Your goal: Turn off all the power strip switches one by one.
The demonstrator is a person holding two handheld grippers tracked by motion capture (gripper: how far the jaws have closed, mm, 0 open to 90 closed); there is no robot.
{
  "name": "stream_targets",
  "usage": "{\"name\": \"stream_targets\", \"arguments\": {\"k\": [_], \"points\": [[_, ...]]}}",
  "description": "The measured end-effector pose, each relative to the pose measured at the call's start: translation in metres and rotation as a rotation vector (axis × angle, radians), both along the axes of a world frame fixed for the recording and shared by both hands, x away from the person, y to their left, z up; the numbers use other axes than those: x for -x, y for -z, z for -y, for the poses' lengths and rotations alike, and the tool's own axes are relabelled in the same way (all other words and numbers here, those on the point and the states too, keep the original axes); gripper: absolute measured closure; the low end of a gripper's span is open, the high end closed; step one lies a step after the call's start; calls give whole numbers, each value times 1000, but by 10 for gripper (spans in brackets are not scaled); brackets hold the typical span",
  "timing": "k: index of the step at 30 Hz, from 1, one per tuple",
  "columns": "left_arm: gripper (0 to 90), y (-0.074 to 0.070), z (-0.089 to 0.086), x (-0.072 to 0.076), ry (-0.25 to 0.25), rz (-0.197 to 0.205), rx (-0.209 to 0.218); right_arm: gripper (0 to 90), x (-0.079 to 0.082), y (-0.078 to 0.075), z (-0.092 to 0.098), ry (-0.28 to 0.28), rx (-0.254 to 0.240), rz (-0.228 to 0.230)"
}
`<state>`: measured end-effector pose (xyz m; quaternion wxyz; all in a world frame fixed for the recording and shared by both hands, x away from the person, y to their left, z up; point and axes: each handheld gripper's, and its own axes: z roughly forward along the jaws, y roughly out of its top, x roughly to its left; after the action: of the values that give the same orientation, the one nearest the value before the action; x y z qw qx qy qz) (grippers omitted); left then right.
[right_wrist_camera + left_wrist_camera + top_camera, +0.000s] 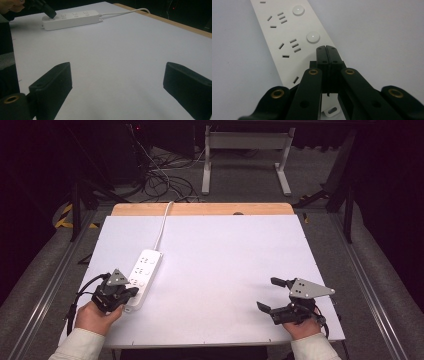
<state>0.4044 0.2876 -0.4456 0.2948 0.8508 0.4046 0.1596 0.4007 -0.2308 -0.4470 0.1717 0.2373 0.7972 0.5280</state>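
Nearest the camera, two sleeved forearms are entering cut off at the bottom edge. Left tongs (131, 293) are sitting closed, empty, tips pressing on the near end of a white plastic power strip (143, 272) at the white tabletop's (225, 270) left; the contact spot is hiding beneath them. Right tongs (272, 295) are hovering wide open, empty. No lettering is reading clearly. Farther off, the strip's cord (162, 227) is trailing away.

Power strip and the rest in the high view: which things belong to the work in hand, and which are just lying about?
In the job:
- power strip, its near end under the shut left gripper
- its white cable

Lying about:
- right gripper, open, idle over bare table
- white stand on the floor behind
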Motion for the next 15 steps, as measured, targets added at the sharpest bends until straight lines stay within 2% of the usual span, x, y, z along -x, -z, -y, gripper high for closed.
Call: {"name": "stream_targets", "arguments": {"k": [1, 2, 3, 4, 5, 8, 12, 13, 15], "points": [[900, -2, -2, -1, -3, 19, 25, 91, 0, 0, 0, 1, 1, 1], [900, -4, -4, -3, -2, 17, 65, 91, -1, 0, 1, 1, 1, 1], [900, -4, -4, -3, -2, 17, 65, 92, -1, 0, 1, 2, 1, 1], [900, -8, -9, -5, -19, 47, 107, 91, -1, 1, 0, 3, 2, -3], [900, -10, -11, -7, -19, 57, 116, 91, -2, 1, 0, 2, 2, -4], [900, -11, -13, -10, -20, 80, 111, 91, -1, 1, 0, 0, 8, -3], [900, -7, -7, -14, -17, 73, 121, 92, -1, 1, 0, 1, 6, -2], [900, -7, -7, -16, -13, 78, 107, 91, -1, 1, 0, 1, 6, -3], [900, -6, -6, -17, -14, 68, 113, 91, -1, 1, -1, 2, 7, -3]]}}
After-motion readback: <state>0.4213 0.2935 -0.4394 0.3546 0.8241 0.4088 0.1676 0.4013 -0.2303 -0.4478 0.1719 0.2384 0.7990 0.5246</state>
